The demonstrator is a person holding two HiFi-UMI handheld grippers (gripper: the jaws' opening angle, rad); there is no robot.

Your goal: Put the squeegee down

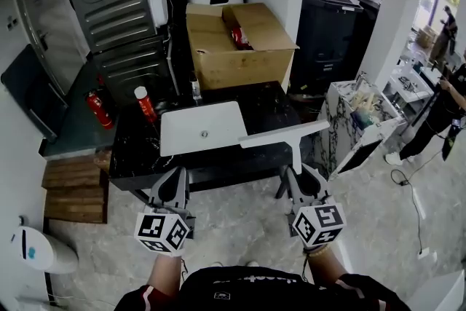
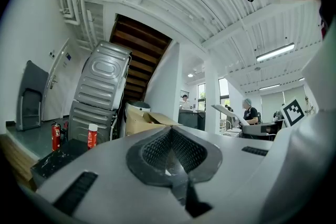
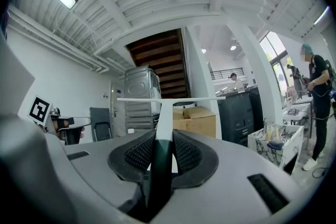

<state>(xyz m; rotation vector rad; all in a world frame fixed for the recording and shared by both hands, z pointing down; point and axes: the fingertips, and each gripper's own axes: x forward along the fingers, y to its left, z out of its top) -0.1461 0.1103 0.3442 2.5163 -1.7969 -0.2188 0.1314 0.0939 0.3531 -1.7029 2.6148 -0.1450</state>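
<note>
**Squeegee (image 1: 284, 135) pinched in right gripper (image 1: 299, 172), over table edge**

One squeegee is clamped by its handle between the right gripper's jaws. It is held level, blade crosswise, over the front right of the black table (image 1: 138, 156); contact cannot be told. The left gripper (image 1: 172, 187) is seen with jaws pressed together and nothing held. Counted on the table: one white panel (image 1: 202, 127) just left of the blade, one red spray can (image 1: 144, 103), one small bottle (image 1: 195, 89). One cardboard box (image 1: 237, 47) stands behind, and one red fire extinguisher (image 1: 98, 109) at the left.
</note>
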